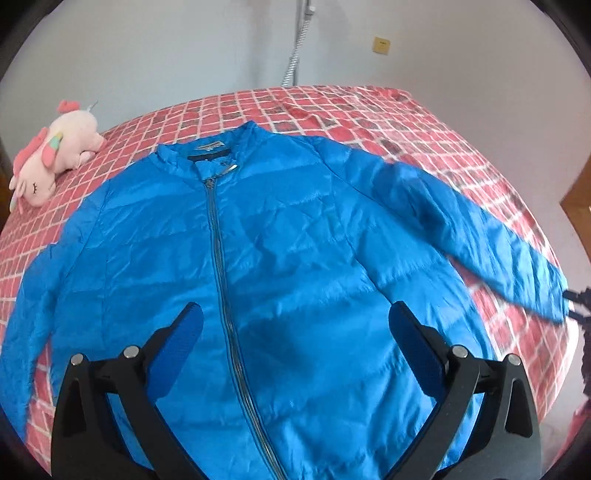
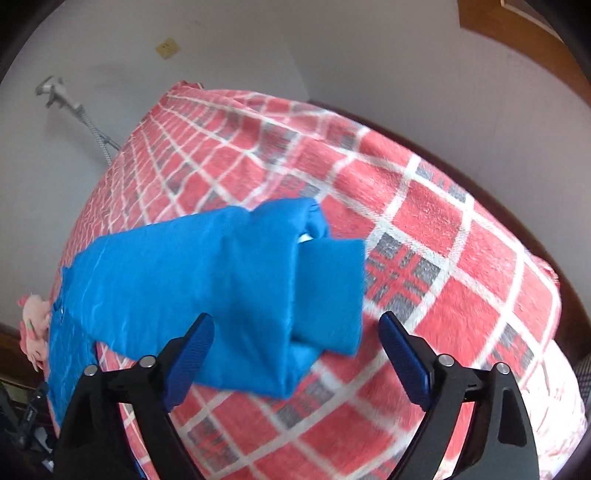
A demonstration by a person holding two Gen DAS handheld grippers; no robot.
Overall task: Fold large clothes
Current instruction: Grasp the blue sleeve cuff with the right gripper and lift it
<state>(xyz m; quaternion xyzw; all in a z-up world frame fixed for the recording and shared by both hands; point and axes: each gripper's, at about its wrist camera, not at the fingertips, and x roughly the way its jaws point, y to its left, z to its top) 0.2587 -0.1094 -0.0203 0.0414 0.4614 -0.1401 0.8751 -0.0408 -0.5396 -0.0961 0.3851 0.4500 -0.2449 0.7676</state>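
A bright blue zip-up jacket lies face up and spread flat on a bed with a red plaid blanket. Its collar points to the far wall and its zipper is closed. My left gripper hovers open over the jacket's lower front, with only the flat fabric below it. One sleeve stretches out to the right. In the right wrist view that sleeve lies across the blanket, its cuff below my right gripper. That gripper is open and its pads grip nothing.
A pink plush unicorn lies at the bed's far left, beside the jacket's shoulder. A grey hose hangs on the white wall behind the bed. The bed's edge drops off at the right, with wooden furniture beyond.
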